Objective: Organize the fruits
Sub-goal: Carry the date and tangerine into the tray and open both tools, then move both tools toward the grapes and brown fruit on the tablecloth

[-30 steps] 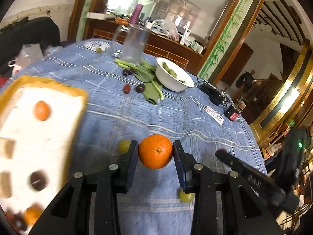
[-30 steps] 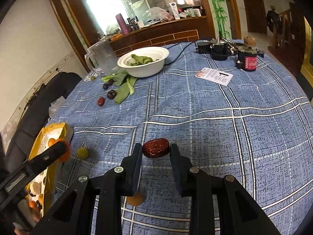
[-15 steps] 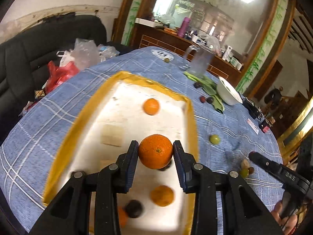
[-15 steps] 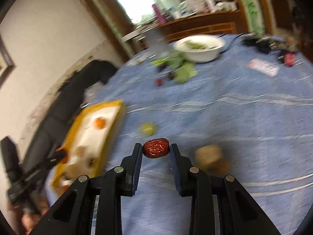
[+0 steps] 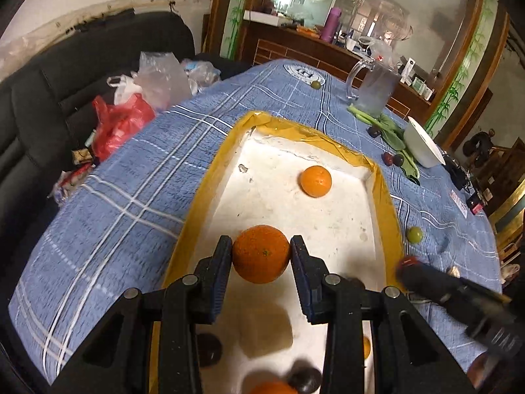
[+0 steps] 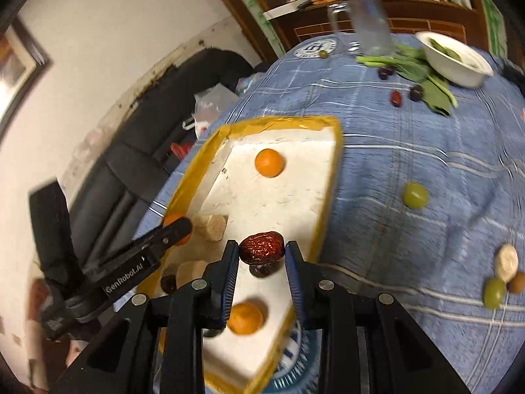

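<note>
My left gripper (image 5: 261, 254) is shut on an orange (image 5: 261, 253) and holds it above the white foam tray (image 5: 328, 229) with a yellow taped rim. My right gripper (image 6: 262, 253) is shut on a red date (image 6: 261, 247) over the tray's near right part (image 6: 295, 197). In the tray lie another orange (image 5: 315, 181), also in the right wrist view (image 6: 269, 163), a third orange (image 6: 245, 318), dark plums (image 6: 261, 270) and pale cork-like pieces (image 6: 213, 227). The left gripper (image 6: 170, 229) shows in the right wrist view over the tray's left side.
Loose on the blue checked tablecloth (image 6: 426, 151): a green grape (image 6: 415, 195), several small fruits at the right (image 6: 502, 275), dates and plums (image 6: 395, 98) by green leaves (image 6: 426, 82), a white bowl (image 6: 456, 60), a glass jug (image 5: 375, 87). A black sofa with bags (image 5: 124, 111) stands left.
Both grippers have moved left over the tray, each still holding its fruit. The right gripper went from above the bare cloth to above the tray's near right part.
</note>
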The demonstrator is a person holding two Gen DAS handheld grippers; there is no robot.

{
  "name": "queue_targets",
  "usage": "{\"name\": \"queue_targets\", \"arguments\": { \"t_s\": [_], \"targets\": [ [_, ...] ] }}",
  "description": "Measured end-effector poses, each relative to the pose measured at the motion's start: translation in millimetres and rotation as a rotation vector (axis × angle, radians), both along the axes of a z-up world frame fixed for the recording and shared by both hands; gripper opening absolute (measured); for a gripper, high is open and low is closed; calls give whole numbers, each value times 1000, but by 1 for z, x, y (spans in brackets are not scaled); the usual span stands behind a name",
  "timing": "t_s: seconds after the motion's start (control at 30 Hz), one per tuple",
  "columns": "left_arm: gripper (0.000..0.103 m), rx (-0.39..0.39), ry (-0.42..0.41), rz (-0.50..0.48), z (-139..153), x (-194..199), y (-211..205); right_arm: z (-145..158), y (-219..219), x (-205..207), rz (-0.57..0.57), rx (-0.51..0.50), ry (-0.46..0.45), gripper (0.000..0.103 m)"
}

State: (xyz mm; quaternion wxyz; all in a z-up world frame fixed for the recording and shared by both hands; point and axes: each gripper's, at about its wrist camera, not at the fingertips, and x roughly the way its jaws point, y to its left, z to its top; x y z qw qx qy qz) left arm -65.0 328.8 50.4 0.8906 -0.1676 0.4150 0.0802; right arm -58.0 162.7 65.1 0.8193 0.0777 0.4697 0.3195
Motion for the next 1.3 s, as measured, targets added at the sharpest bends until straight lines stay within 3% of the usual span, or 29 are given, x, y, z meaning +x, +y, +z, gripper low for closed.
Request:
{"name": "queue_targets", "arguments": {
  "t_s": [0.17,0.23,0.3,0.37,0.5,0.6,0.77,0.9,1.1,1.3],
  "targets": [
    [36,13,19,-4,0,16,1,-9,30,9,9,-76,-36,33],
    [43,-8,19,-10,-1,19,2,-13,36,13,11,-93,-36,33],
    [59,-20,5,-4,0,18,3,-16,38,14,16,-95,-29,33],
    [66,-32,-17,0,1,14,4,-18,38,17,11,-99,-27,33],
    [69,-43,-30,1,5,9,4,-15,31,14,-17,-76,-39,58],
    [70,-43,-42,10,10,1,3,-8,22,10,-29,-66,-45,58],
    [78,8,-97,10,30,-26,-15,11,-11,-15,-76,-43,-82,58],
    [83,107,-149,18,44,-55,-48,18,-39,-42,-144,-70,-120,59],
    [89,226,-222,39,51,-103,-96,16,-91,-85,-282,-64,-136,64],
    [91,300,-239,-29,56,-120,-131,7,-132,-119,-411,-81,-134,64]
  ]
}}
